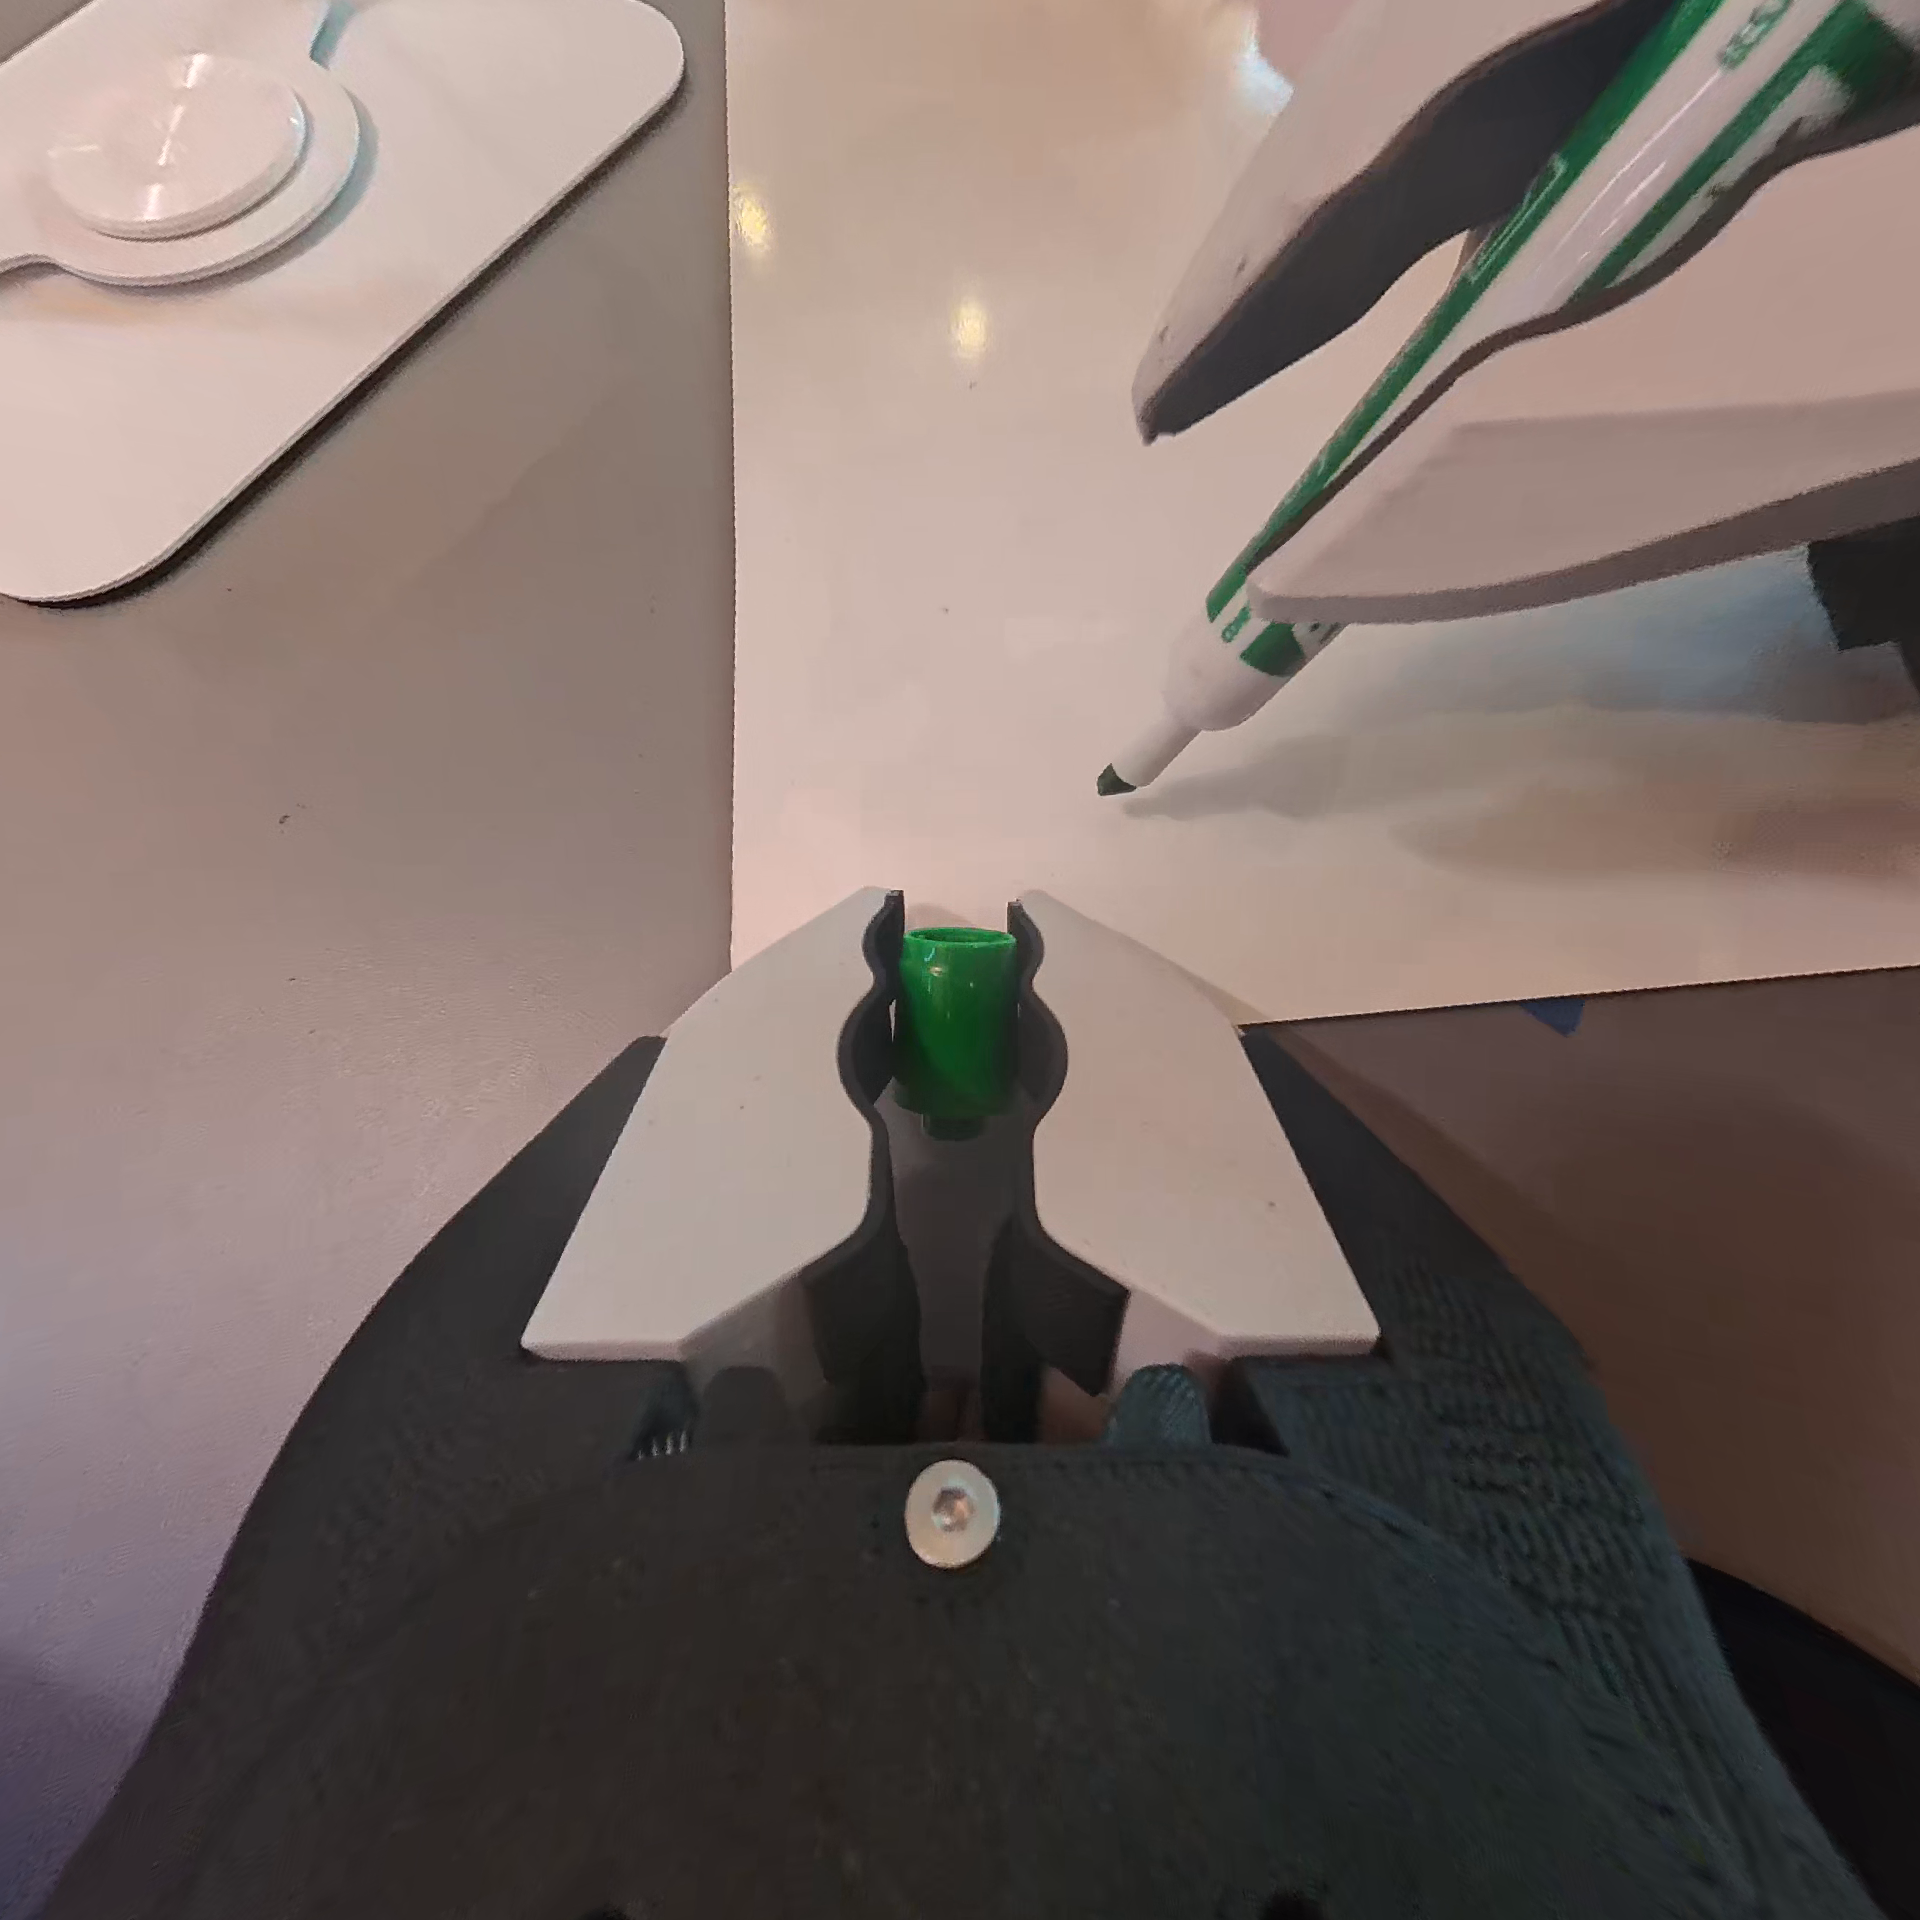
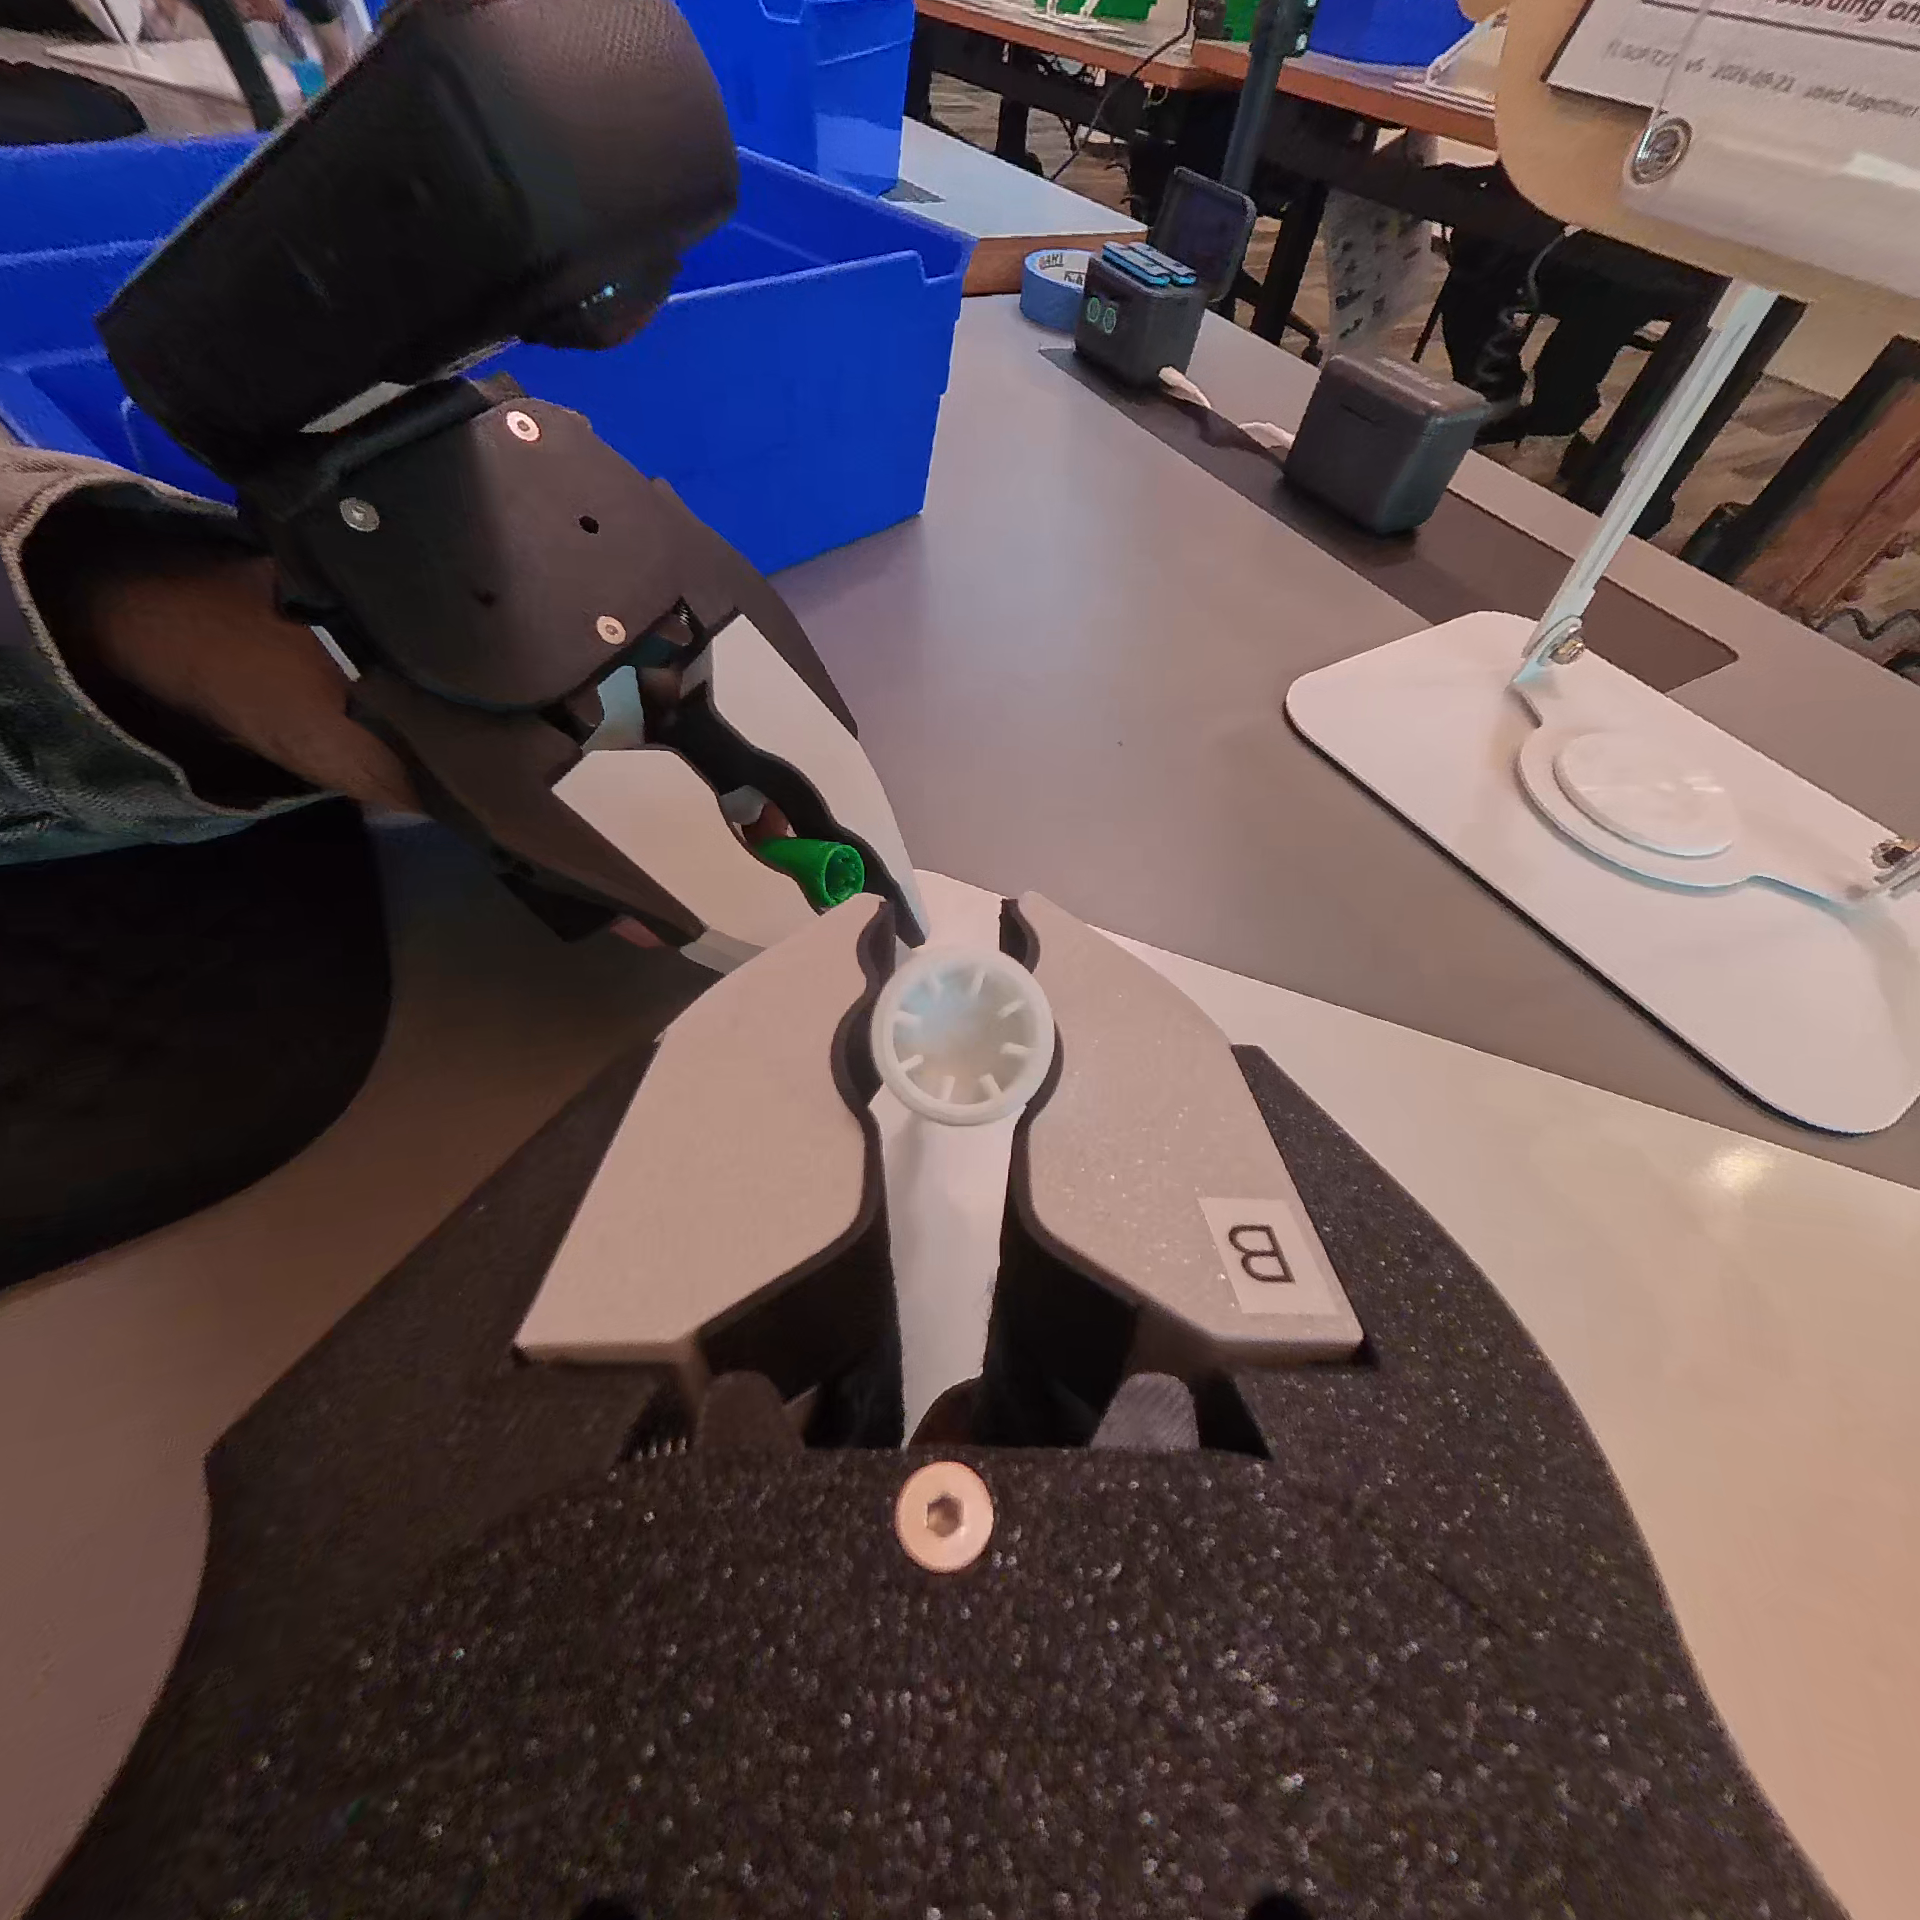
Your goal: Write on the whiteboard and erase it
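Note:
My left gripper [image 1: 954, 914] is shut on the green marker cap [image 1: 954, 1013] and sits at the near left corner of the white whiteboard [image 1: 987, 540], which lies flat on the table. My right gripper [image 2: 943, 914] is shut on the green-and-white marker; its white butt end [image 2: 961, 1039] faces the camera. In the left wrist view the right gripper [image 1: 1205, 509] comes in from the upper right and holds the marker [image 1: 1455, 343] tilted, with its dark tip [image 1: 1114, 777] at or just above the board. The left gripper [image 2: 831, 904] with the cap [image 2: 821, 868] also shows in the right wrist view.
A white stand base [image 1: 260, 260] lies on the grey table left of the board; it also shows in the right wrist view [image 2: 1455, 831]. Blue bins [image 2: 810, 364], a blue tape roll [image 2: 1051, 286] and dark grey boxes [image 2: 1371, 436] stand farther back. A person's arm [image 2: 156, 675] holds the left gripper. The tips of one gripper are about 7 centimetres away from the tips of the other.

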{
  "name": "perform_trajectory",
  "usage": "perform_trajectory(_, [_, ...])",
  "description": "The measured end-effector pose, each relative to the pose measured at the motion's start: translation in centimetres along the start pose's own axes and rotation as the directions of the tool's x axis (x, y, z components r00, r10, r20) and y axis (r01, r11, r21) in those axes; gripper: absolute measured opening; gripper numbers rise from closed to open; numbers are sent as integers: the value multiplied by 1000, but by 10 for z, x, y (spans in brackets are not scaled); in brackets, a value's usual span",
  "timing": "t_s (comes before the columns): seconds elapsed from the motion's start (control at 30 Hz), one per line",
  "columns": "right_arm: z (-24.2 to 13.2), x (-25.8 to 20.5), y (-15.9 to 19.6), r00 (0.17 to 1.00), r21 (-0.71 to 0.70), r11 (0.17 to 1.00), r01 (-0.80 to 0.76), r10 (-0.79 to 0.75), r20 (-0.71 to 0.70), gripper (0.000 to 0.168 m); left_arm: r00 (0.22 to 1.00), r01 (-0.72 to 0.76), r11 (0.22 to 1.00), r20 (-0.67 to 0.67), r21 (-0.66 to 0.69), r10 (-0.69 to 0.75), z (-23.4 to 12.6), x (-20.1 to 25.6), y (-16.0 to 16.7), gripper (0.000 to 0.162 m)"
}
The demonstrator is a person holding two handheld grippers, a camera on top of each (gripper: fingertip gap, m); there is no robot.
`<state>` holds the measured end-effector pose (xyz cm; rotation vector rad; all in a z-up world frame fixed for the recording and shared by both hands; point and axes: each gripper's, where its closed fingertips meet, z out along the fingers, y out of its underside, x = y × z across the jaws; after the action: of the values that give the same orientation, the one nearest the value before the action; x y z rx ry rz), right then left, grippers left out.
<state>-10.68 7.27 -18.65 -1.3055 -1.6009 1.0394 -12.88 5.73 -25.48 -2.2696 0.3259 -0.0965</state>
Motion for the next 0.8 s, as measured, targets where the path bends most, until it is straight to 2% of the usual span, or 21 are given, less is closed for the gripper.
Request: perform_trajectory(0.8, [6, 5, 7, 998, -57, 997, 49, -51, -34, 20, 1000, 14, 1000, -18, -9, -14, 1, 3, 2, 19])
